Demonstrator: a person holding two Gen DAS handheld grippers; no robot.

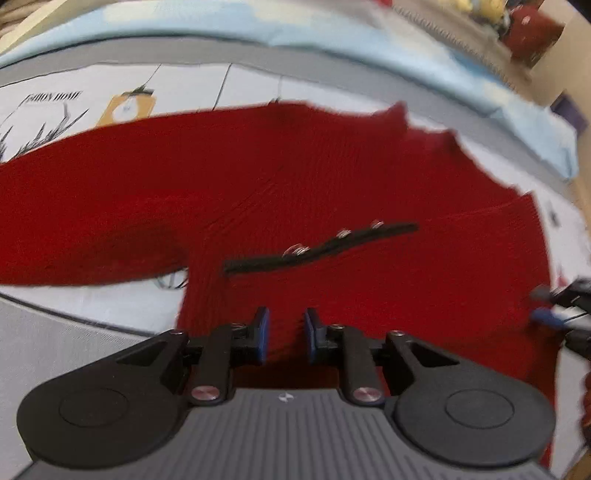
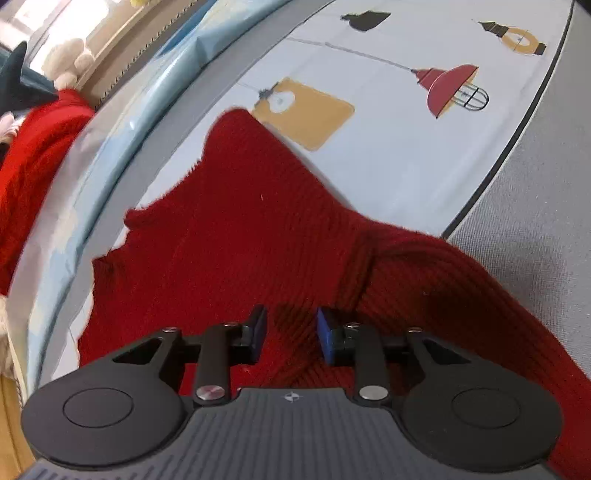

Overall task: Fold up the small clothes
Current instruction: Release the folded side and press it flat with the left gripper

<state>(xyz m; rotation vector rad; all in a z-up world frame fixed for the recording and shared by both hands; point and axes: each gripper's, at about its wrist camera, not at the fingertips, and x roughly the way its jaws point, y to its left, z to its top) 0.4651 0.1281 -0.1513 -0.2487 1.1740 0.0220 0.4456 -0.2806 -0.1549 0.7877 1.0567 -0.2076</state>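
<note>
A small red ribbed knit garment (image 1: 295,177) lies spread on a printed sheet, with a black strap carrying silver snaps (image 1: 321,245) across its middle. My left gripper (image 1: 286,326) hovers over the garment's near edge, its jaws a little apart with nothing between them. The right gripper's blue fingertips (image 1: 546,314) show at the far right edge of the left wrist view. In the right wrist view the same garment (image 2: 258,240) lies below my right gripper (image 2: 290,328), which is open and empty over a folded ridge of the knit.
The printed sheet (image 2: 388,147) shows lamp drawings. A pale blue cover (image 1: 332,33) runs along the far edge. Another red cloth (image 2: 33,155) and soft toys (image 2: 66,59) lie beyond the sheet at the left. A grey surface (image 2: 535,203) lies to the right.
</note>
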